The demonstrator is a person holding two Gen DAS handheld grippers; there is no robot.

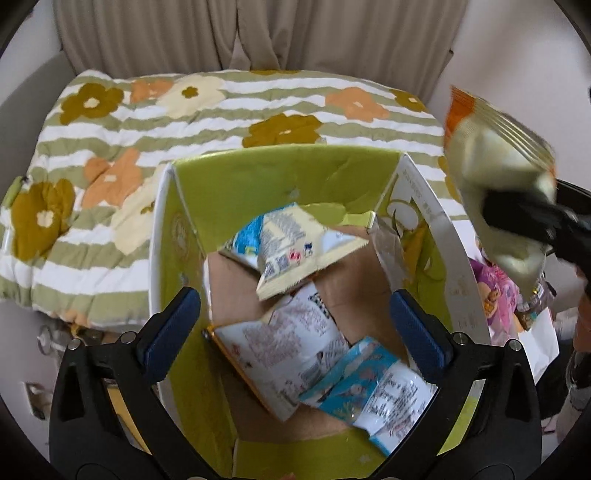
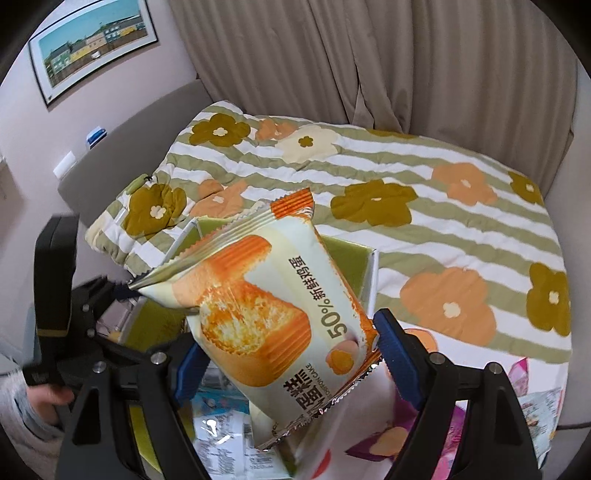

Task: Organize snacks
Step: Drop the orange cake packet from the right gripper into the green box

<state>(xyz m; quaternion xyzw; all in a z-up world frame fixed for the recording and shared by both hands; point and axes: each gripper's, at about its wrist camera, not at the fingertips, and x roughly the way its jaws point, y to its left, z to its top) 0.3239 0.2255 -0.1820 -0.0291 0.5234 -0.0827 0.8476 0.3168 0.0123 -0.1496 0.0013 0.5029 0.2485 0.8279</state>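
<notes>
Left wrist view: a flowered quilt (image 1: 184,122) covers the bed at left and behind, with a curtain (image 1: 258,33) above it. The left gripper (image 1: 295,325) hangs over an open green box (image 1: 258,173), pointing steeply down into it. Its jaws stand wide apart with nothing between the blue pads (image 1: 173,325). Inside the box, on the brown floor, lie three snack packets: a cream packet (image 1: 295,251) toward the far wall, tilted; a white packet (image 1: 291,339) in the middle; a blue packet (image 1: 369,387) nearest the camera, overlapping the white one. To the right of the box, the right gripper (image 1: 532,218) holds a cake pack (image 1: 495,162) above the box's right wall. Pink packets (image 1: 495,291) lie beyond that wall, outside the box.

Right wrist view: the left gripper (image 2: 110,291) and a sleeve (image 2: 22,417) show at the left edge. At centre, the right gripper (image 2: 284,354) is closed on the cake pack (image 2: 273,295); both pads touch its lower edges, and the pack stands tilted over the box (image 2: 351,266). At right, loose packets (image 2: 539,410) lie on the quilt (image 2: 443,221).
</notes>
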